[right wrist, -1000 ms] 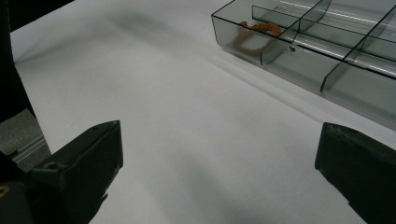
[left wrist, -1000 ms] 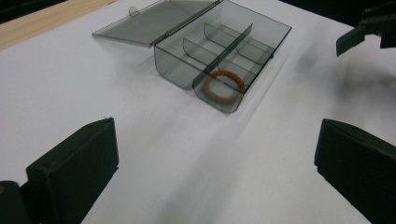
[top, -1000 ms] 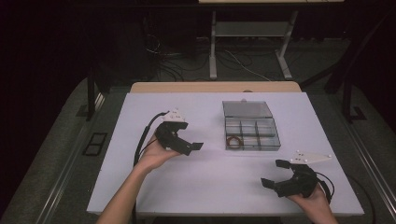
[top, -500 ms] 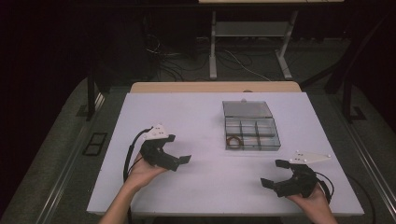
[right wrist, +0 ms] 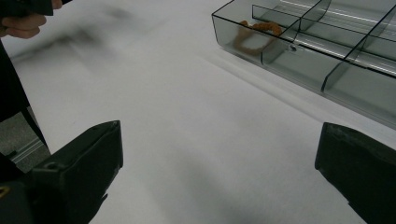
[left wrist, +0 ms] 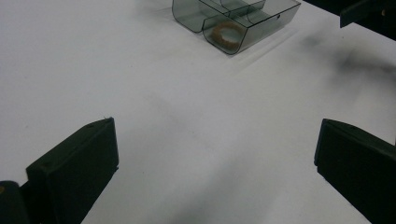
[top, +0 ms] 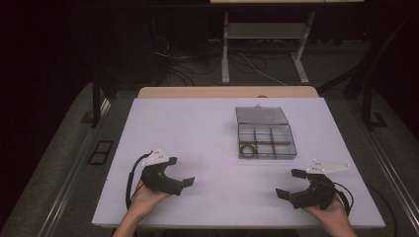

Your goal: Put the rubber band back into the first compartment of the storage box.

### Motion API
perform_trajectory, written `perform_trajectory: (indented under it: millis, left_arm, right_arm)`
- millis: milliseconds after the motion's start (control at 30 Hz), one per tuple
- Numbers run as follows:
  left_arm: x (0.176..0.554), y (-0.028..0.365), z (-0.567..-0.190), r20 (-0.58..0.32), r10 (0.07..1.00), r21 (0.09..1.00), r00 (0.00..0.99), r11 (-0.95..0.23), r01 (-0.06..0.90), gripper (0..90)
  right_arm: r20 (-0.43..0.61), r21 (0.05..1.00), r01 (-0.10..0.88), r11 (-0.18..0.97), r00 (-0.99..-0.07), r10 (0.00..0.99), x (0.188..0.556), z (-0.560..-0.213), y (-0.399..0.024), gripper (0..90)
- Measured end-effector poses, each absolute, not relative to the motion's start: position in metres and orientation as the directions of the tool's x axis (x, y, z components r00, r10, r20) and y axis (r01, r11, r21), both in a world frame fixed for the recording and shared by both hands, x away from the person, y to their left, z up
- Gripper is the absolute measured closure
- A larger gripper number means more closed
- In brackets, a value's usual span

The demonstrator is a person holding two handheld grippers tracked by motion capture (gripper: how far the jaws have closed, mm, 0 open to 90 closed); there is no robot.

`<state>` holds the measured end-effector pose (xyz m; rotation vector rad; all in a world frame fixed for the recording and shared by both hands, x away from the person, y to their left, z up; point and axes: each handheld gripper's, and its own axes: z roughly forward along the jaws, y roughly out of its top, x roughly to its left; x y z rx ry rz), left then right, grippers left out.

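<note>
1. The left gripper (top: 184,178) rests low on the white table (top: 197,133), its jaws spread wide with nothing between them. The clear compartment box (top: 267,139) lies well ahead of it and to its right, well apart from the jaws.
2. A brown ring (left wrist: 227,31), probably a rubber band, sits in the box compartment nearest this gripper. It is judged light, soft and easily deformed; a pinch across one strand of the loop is the likely hold.
3. The box itself appears to be thin rigid plastic, light and smooth-walled, so it may slide if pushed. Its hinged lid (top: 261,115) lies open flat beyond the compartments.
4. The right gripper (top: 288,184) also rests low with jaws wide apart and empty. The box lies ahead of it and to its left, near but not touching.
5. The ring is seen through tinted walls, so its thickness and exact material cannot be determined. The far compartments are cut off in both gripper views; their contents cannot be told.
</note>
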<state>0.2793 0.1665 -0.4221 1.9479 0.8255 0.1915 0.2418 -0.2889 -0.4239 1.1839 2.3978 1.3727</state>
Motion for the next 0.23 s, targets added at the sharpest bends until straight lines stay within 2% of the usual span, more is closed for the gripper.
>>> perform_trajectory:
  millis: [233]
  left_arm:
    - [0.2740, 0.1690, -0.4251, -0.219, 0.633, 0.840, 0.743, -0.264, 0.473, 0.0]
  right_arm:
    - [0.253, 0.780, 0.565, 0.270, -0.679, 0.689, 0.2425, -0.4239, -0.2903, 1.1]
